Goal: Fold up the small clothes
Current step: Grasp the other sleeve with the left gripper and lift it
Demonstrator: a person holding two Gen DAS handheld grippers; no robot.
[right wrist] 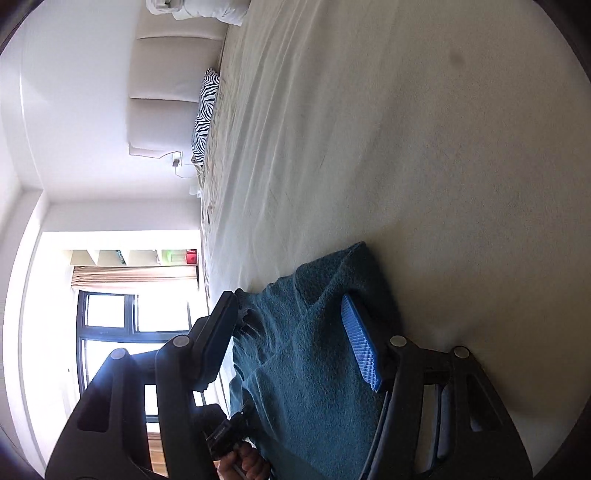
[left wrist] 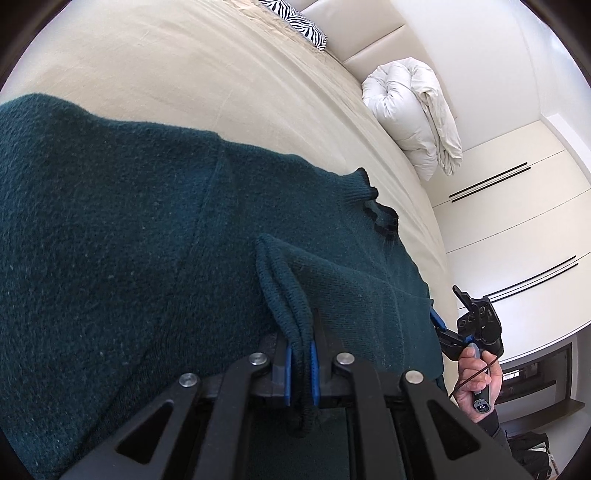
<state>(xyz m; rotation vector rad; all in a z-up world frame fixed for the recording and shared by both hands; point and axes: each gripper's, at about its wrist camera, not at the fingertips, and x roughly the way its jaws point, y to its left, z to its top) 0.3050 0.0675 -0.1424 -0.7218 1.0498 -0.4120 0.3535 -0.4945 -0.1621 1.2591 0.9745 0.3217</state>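
My left gripper (left wrist: pixel 300 363) has its jaws clenched on a ribbed cuff (left wrist: pixel 286 295) of the dark green sweater (left wrist: pixel 122 236), the knit bunched between the blue pads (left wrist: pixel 289 373). The sweater lies spread on the cream bed (left wrist: pixel 155 70), its neck opening (left wrist: pixel 376 208) toward the far right. My right gripper (right wrist: pixel 295 343) has its jaws spread wide around the sweater's edge (right wrist: pixel 314 369), one blue pad (right wrist: pixel 360 343) lying against the knit; nothing is pinched there. A zebra-print pillow (left wrist: pixel 295 18) and a rolled white duvet (left wrist: pixel 410 110) sit at the far end by the headboard (left wrist: pixel 354 33).
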